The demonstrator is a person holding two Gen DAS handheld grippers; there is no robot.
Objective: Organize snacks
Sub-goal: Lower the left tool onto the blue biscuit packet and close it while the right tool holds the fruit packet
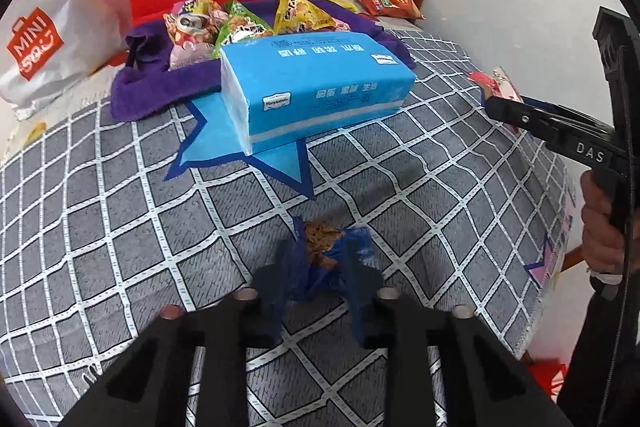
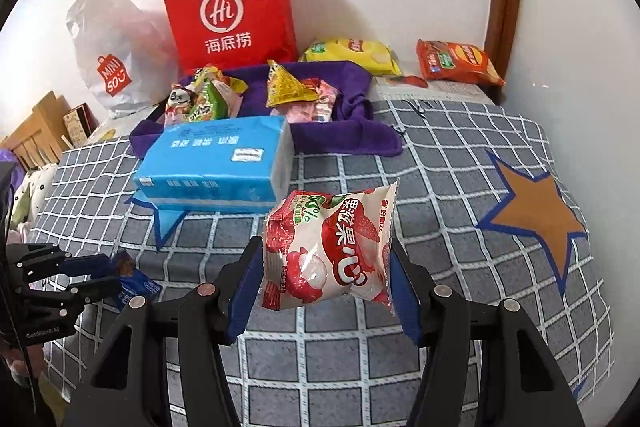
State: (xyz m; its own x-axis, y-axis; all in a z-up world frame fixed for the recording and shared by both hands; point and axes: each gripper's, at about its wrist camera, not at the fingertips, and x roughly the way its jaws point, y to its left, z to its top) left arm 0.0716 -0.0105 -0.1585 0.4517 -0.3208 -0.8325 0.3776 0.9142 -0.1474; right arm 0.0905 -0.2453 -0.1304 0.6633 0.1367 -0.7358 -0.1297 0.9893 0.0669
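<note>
My left gripper (image 1: 320, 267) is shut on a small blue snack pack (image 1: 326, 247) and holds it just above the checked bedcover; it also shows in the right wrist view (image 2: 134, 277). My right gripper (image 2: 326, 259) is shut on a red-and-white lychee snack bag (image 2: 332, 247), lifted above the bed; this bag shows at the right in the left wrist view (image 1: 496, 83). A purple cloth tray (image 2: 352, 115) at the back holds several snack packs (image 2: 288, 87). It also shows in the left wrist view (image 1: 140, 87).
A blue tissue pack (image 1: 316, 83) lies in front of the tray on a blue star patch. A red paper bag (image 2: 232, 3) and a white MINISO bag (image 2: 108, 59) stand against the wall. A yellow chip bag (image 2: 352, 53) and an orange one (image 2: 456, 61) lie behind.
</note>
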